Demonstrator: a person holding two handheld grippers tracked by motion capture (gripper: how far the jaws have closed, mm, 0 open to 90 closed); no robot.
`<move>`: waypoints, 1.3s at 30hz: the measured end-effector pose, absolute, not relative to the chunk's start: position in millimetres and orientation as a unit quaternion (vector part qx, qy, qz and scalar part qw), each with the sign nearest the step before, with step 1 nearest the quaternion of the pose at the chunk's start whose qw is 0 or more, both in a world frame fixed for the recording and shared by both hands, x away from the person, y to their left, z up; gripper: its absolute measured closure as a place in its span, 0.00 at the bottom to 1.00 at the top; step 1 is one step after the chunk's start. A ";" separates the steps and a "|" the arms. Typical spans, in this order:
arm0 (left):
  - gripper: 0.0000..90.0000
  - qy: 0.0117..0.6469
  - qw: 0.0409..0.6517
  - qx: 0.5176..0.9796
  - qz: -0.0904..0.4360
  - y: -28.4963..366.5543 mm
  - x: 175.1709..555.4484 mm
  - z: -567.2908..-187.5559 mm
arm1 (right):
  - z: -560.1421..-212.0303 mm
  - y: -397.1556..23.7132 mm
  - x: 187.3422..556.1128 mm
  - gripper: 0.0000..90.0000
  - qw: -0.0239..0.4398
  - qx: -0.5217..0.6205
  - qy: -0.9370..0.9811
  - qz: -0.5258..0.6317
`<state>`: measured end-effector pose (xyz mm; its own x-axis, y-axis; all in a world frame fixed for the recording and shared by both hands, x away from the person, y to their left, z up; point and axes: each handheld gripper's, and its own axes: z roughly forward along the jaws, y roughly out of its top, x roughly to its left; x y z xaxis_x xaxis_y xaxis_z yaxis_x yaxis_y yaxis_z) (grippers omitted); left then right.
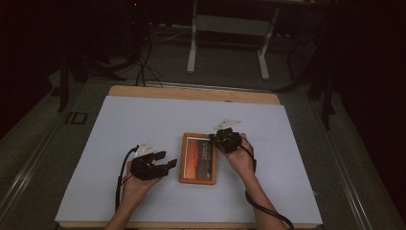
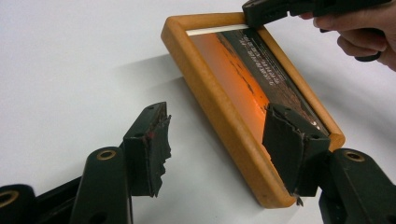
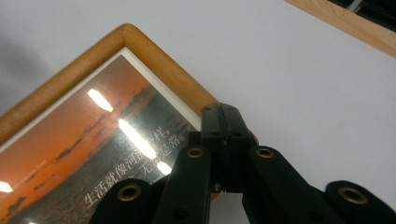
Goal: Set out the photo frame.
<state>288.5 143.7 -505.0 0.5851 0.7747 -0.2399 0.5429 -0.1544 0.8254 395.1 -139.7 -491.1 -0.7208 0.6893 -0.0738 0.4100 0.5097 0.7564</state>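
A wooden picture frame with an orange sunset print lies flat on the white table top. My left gripper is open just left of the frame. In the left gripper view its jaws straddle the frame's near long rail, one over the white surface and one over the print. My right gripper is shut, its tips at the frame's far right corner. In the right gripper view the shut jaws sit over the frame's wooden edge. The right gripper also shows at that far corner in the left gripper view.
The white sheet covers a wooden table whose bare edge shows at the back. Beyond it stand a desk's metal legs, with cables on the dark floor. White surface stretches on both sides of the frame.
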 end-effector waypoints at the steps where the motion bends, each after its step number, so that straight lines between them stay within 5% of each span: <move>1: 0.45 0.440 0.481 0.749 0.119 144.7 288.8 -504.9 | -492.2 -141.4 395.8 1.00 0.186 0.326 0.848 0.375; 39: 0.38 0.430 0.497 0.751 0.066 125.0 285.5 -494.9 | -514.5 -161.7 404.2 1.00 0.164 0.367 0.843 0.357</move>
<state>285.5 125.0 -494.9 0.6212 0.7116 -0.3281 0.5797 -0.1355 0.8035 404.2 -161.7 -514.5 -0.6770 0.7358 -0.0146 0.5016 0.4759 0.7224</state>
